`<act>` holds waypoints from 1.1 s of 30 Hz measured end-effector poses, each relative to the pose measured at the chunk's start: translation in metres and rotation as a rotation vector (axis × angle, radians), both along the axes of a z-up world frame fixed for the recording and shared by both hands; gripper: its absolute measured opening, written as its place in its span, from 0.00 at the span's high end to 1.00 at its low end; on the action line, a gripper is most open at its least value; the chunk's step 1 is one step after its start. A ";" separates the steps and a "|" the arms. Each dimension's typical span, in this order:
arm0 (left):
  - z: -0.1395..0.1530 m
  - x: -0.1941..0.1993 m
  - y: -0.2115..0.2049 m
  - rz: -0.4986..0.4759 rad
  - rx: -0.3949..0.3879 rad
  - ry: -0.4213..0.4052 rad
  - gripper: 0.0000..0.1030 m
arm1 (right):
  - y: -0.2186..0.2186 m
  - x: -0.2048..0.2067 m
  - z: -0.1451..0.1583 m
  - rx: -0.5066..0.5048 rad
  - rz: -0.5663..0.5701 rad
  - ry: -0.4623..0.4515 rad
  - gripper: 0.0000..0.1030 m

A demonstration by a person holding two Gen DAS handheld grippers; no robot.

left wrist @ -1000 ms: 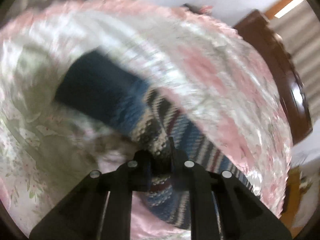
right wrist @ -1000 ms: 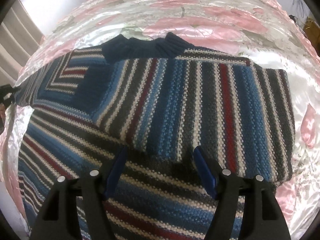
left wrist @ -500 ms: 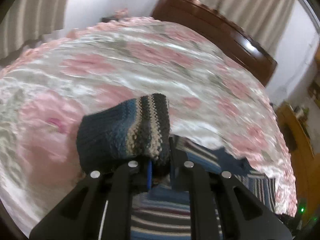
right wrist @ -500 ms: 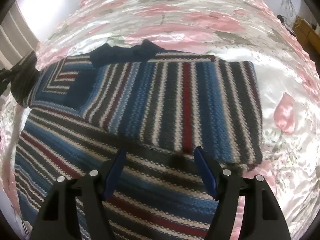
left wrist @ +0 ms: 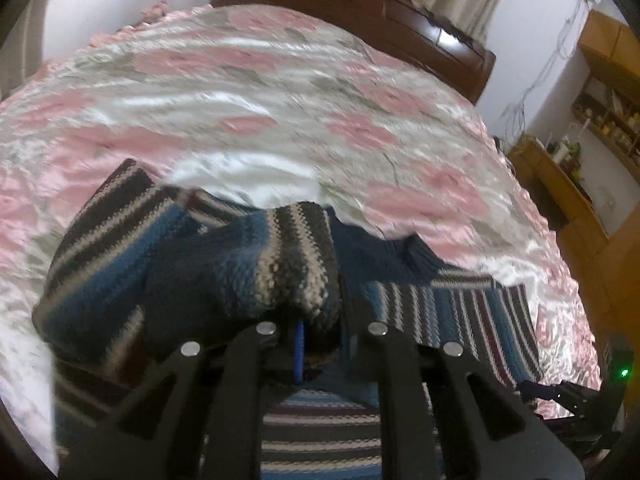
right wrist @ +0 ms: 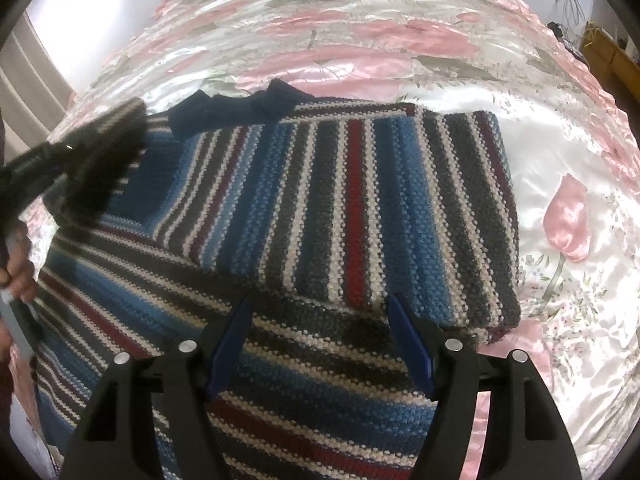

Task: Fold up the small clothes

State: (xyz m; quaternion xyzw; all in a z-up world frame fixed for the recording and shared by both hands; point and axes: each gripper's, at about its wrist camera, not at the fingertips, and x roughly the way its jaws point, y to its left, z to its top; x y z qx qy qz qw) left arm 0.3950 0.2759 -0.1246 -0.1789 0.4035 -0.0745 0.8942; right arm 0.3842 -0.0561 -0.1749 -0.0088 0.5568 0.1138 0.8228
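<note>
Lying across a bed with a shiny pink-and-white floral bedspread [right wrist: 400, 40] is a knitted striped sweater [right wrist: 360, 208] in blue, dark grey, white and dark red, with a navy collar [right wrist: 236, 108] at its far edge. At the far left of the right wrist view, a person's hand [right wrist: 18, 276] grips a handle, and the left gripper [left wrist: 320, 320] reaches in from that side, lifted above the sweater's left part. Its fingers are pressed together on the sweater's sleeve [left wrist: 248, 272], whose striped cuff end bunches up over the fingertips and blocks much of the left wrist view. Toward the middle, one side of the sweater is already folded over the body, its stripes running away from the camera while those beneath run crosswise. Low in the centre, the right gripper [right wrist: 320, 344] hovers just over the knit with its blue-padded fingers [right wrist: 228, 344] spread wide, holding nothing. To the right, bare bedspread shows beside the sweater's folded edge. A dark wooden headboard [left wrist: 360, 12] stands at the far end of the bed.
</note>
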 end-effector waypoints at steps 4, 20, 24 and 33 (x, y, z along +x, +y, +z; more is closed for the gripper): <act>-0.033 0.006 -0.028 -0.064 0.004 0.106 0.81 | 0.002 0.006 -0.007 -0.005 -0.007 0.020 0.30; -0.015 -0.004 0.093 0.017 0.218 0.261 0.60 | 0.082 0.028 0.020 -0.019 0.129 0.030 0.29; -0.047 0.015 0.108 0.019 0.242 0.371 0.60 | 0.133 0.040 0.033 0.006 0.200 0.014 0.29; -0.062 0.021 0.129 0.001 0.126 0.385 0.58 | 0.236 0.052 0.020 -0.032 0.384 -0.030 0.30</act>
